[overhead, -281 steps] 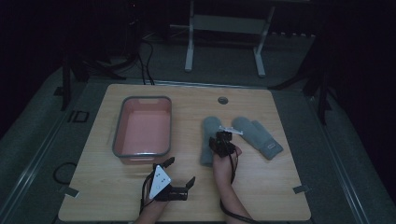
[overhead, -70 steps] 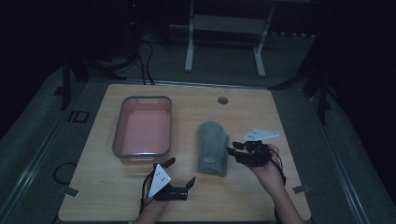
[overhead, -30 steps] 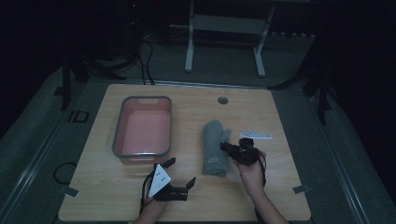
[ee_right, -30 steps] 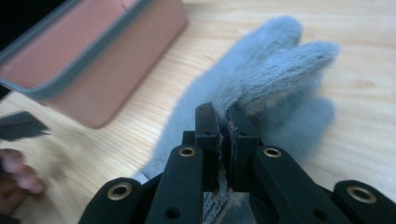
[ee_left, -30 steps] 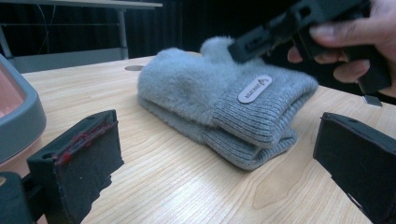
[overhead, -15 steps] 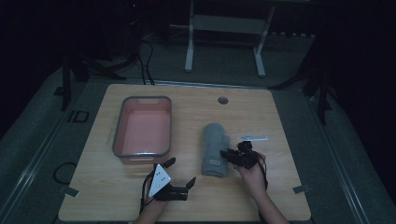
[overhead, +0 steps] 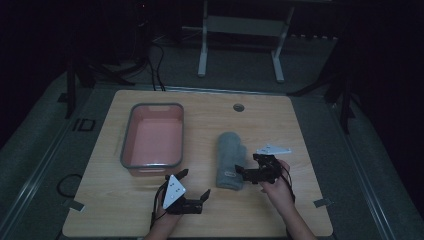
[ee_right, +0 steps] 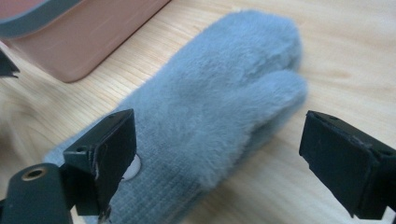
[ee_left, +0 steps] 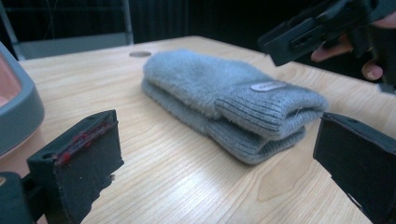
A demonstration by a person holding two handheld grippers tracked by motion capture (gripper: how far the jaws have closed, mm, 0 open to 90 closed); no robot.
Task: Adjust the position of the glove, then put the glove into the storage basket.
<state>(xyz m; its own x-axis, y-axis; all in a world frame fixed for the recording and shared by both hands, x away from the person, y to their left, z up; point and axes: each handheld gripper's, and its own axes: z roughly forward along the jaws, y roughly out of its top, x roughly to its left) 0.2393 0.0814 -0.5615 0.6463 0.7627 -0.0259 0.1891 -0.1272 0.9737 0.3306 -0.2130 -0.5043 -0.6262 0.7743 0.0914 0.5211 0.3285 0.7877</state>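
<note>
Two grey mittens (overhead: 230,159) lie stacked one on the other at mid-table, cuffs toward me. In the left gripper view the pair of mittens (ee_left: 224,98) shows a small tag on the upper cuff. My right gripper (overhead: 245,173) hovers at the cuff end, open. Its jaws straddle the top mitten (ee_right: 219,107) without touching, so the right gripper (ee_right: 219,163) holds nothing. My left gripper (overhead: 194,184) rests open near the front edge, left of the mittens. The left gripper (ee_left: 224,172) is empty too.
A pink tray (overhead: 126,145) with a grey rim stands on the left half of the wooden table (overhead: 310,130); its corner, the pink tray (ee_right: 79,37), shows beyond the mitten. A round cable hole (overhead: 238,107) sits near the far edge.
The mittens lay side by side at first and are now stacked. My right gripper has swung from their right side to the cuff end. The left gripper has stayed put.
</note>
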